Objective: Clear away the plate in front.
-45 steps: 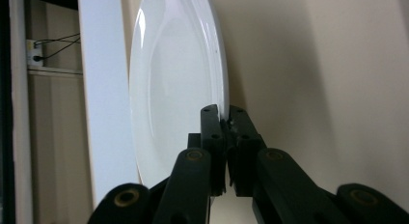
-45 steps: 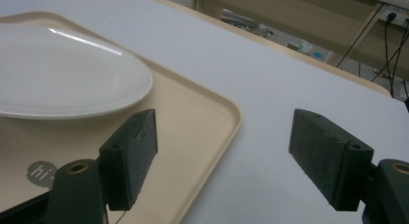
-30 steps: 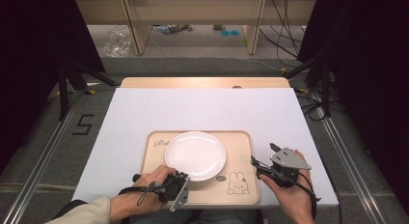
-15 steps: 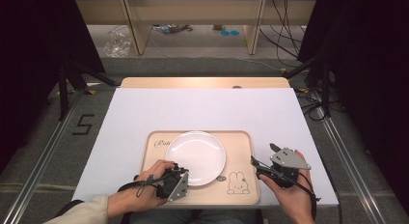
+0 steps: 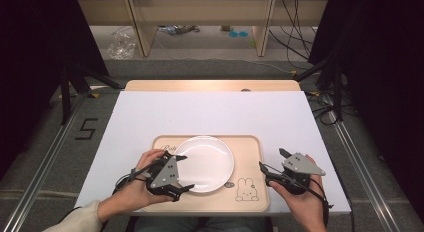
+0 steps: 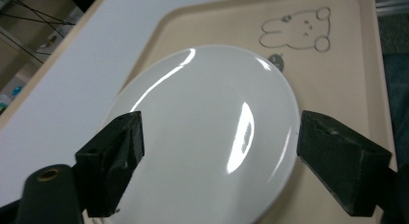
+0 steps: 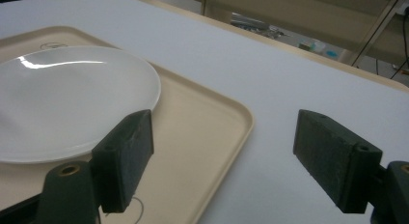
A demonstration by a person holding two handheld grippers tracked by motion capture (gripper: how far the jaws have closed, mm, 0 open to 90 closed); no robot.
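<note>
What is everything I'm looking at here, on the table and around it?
Plate: one, white, empty, lying on the tray, left of its middle.
Tray: one, beige, at the near middle of the table, with a rabbit drawing at its near right corner.
Table cover: one, white, over a wooden table.
Shelving: pale wood, beyond the table, with small items on the floor under it, too far to identify.
Cables: several, dark, on the floor at far right.
Left gripper: one, black, open, its jaws either side of the plate's near left edge.
Right gripper: one, black, open, just right of the tray.
</note>
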